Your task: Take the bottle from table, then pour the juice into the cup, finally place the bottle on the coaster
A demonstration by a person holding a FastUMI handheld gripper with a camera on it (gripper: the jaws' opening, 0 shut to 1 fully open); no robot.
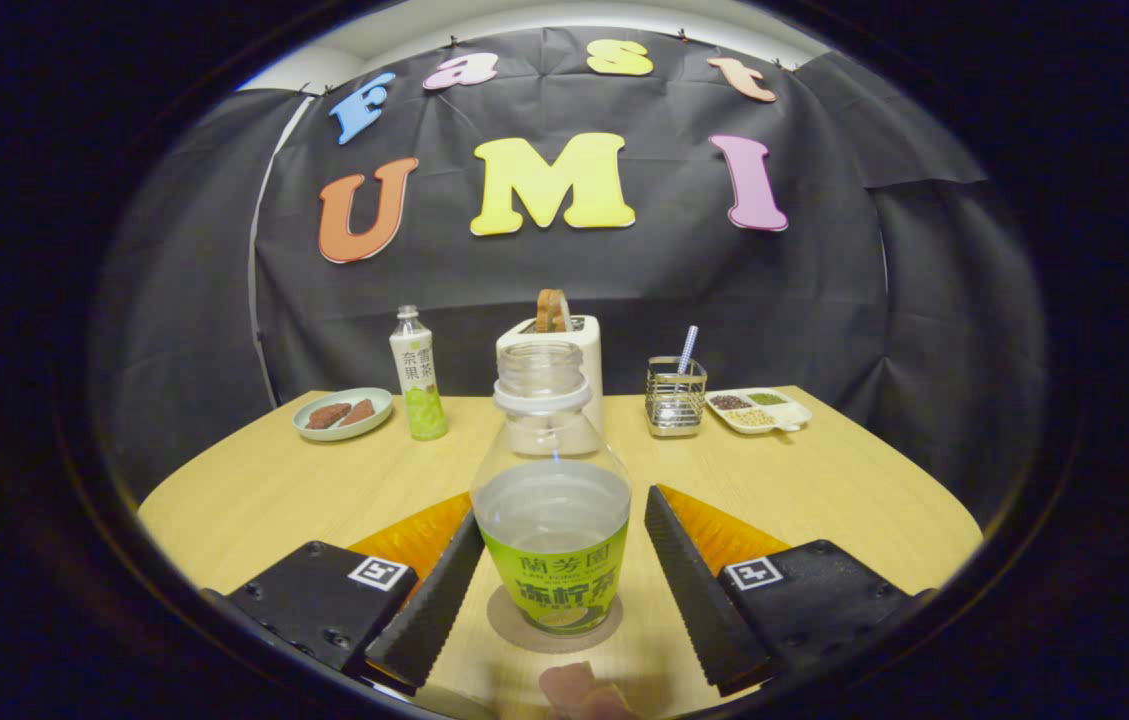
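Observation:
An uncapped clear bottle [552, 520] with a green label stands upright on a round brown coaster [514, 628] on the wooden table. Liquid fills its lower part. My gripper [562, 505] is open, with one finger on each side of the bottle. The left fingertip [459, 560] lies right against the label, and a thin gap shows between the right fingertip [669, 545] and the bottle. A pale shape shows through the bottle's clear shoulder; I cannot tell whether it is the cup.
Beyond the bottle, along the table's back edge, are a green plate with brown pieces [342, 413], a second capped bottle [418, 375], a white toaster with bread [552, 345], a wire holder with a straw [676, 395] and a divided snack dish [759, 409]. A fingertip [576, 690] shows nearest me.

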